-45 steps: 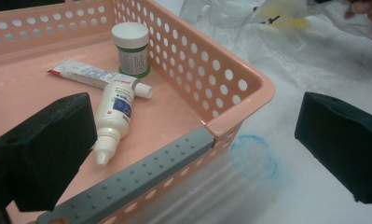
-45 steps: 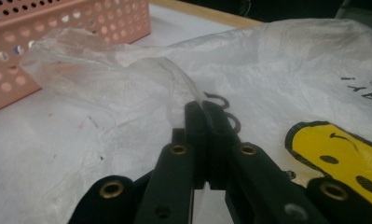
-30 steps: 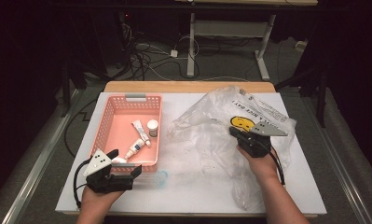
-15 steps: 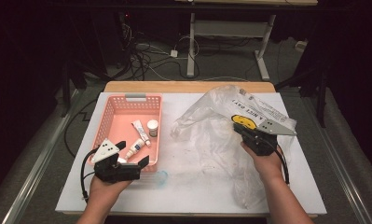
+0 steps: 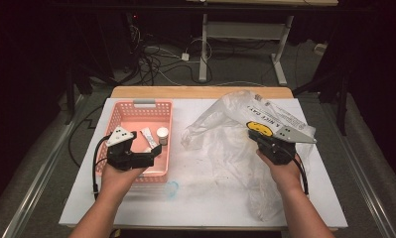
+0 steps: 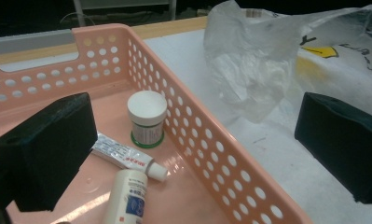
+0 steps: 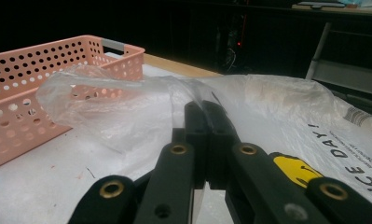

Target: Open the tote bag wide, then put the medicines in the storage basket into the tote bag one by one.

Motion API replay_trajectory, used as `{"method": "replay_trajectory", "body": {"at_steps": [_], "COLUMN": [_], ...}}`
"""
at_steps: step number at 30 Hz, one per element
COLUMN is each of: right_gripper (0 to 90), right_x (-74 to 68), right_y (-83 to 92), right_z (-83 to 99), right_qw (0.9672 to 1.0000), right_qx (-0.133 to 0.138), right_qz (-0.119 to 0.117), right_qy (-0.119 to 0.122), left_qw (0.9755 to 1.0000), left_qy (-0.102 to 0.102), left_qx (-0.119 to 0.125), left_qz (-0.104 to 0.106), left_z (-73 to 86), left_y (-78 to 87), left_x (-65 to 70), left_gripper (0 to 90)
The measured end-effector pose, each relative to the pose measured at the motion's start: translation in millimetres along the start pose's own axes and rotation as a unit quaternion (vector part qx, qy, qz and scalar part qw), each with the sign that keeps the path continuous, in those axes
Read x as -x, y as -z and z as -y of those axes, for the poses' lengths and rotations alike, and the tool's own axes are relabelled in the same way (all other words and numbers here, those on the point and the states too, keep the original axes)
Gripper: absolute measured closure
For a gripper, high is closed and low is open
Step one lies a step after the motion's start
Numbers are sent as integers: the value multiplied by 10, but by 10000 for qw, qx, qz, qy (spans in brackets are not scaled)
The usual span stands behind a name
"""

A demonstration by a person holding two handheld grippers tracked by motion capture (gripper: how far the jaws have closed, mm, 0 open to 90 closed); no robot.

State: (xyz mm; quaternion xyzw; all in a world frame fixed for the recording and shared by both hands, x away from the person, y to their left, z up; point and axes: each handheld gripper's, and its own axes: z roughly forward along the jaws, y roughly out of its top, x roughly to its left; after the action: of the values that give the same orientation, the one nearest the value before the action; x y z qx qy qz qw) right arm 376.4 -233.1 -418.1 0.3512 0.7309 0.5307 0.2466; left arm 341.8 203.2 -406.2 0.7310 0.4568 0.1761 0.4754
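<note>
Plastic bag [image 5: 235, 139]: a crumpled, clear and white bag with a yellow smiley face and black lettering, lying on the right half of the worktop [image 5: 205, 198], just to the right of the pink basket [image 5: 117, 121]. This basket is the landmark for every place below.
Right hand-held gripper [image 5: 259, 140]: well to the right of the basket, over the bag. In the right gripper view its two black jaws are pressed together and clenched on a fold of the bag's thin film [image 7: 188, 95], which rises from between their tips.
Right hand [image 5: 285, 171]: holds the gripper from behind, nearer the person than the basket's near edge; a black cable trails beside the wrist.
Left hand-held gripper [image 5: 157, 151]: at the basket's near right part, pointing across it towards the bag. Its jaws are released and stand wide apart; in the left gripper view one pad is over the basket's inside and the other is over the worktop outside the right wall, with nothing between them.
Left hand [image 5: 118, 173]: at the basket's near edge, gripping the tool's body.
Jar [image 6: 147, 117]: small, white-lidded, upright inside the basket near its right wall.
Tube [image 6: 127, 156]: white, lying flat inside the basket, just nearer the person than the jar.
Bottle [image 6: 127, 196]: white, lying inside the basket, nearer still, beside the tube's cap.
Basket: pink, perforated plastic, on the left half of the white worktop.
</note>
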Motion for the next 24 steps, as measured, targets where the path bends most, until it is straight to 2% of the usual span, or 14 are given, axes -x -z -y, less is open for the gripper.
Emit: {"method": "replay_trajectory", "body": {"at_steps": [6, 10, 14, 18, 21, 24], "right_gripper": [900, 900, 900, 900, 900, 900], "right_x": [24, 48, 48, 36, 20, 4], "right_y": [31, 42, 56, 50, 42, 41], "right_z": [-15, -35, -42, -46, -51, -67], "right_qw": [10000, 9999, 9999, 9999, 9999, 9999], "right_qx": [52, 127, 132, 147, 110, 133], "right_qz": [-21, -34, -44, -56, -57, -47], "right_qy": [-45, -66, -60, -40, -3, 83], "left_qw": [9999, 9997, 9989, 9977, 9956, 9939], "left_qy": [-45, 90, 155, 266, 214, 427], "left_qx": [-126, -190, -375, -519, -734, -856], "left_qz": [-54, -127, -215, -333, -544, -554], "left_z": [-124, -178, -206, -229, -254, -263], "left_y": [-147, -237, -334, -397, -445, -473], "left_x": [-75, -176, -288, -401, -481, -573], "left_gripper": [0, 0, 0, 12, 67, 82]}}
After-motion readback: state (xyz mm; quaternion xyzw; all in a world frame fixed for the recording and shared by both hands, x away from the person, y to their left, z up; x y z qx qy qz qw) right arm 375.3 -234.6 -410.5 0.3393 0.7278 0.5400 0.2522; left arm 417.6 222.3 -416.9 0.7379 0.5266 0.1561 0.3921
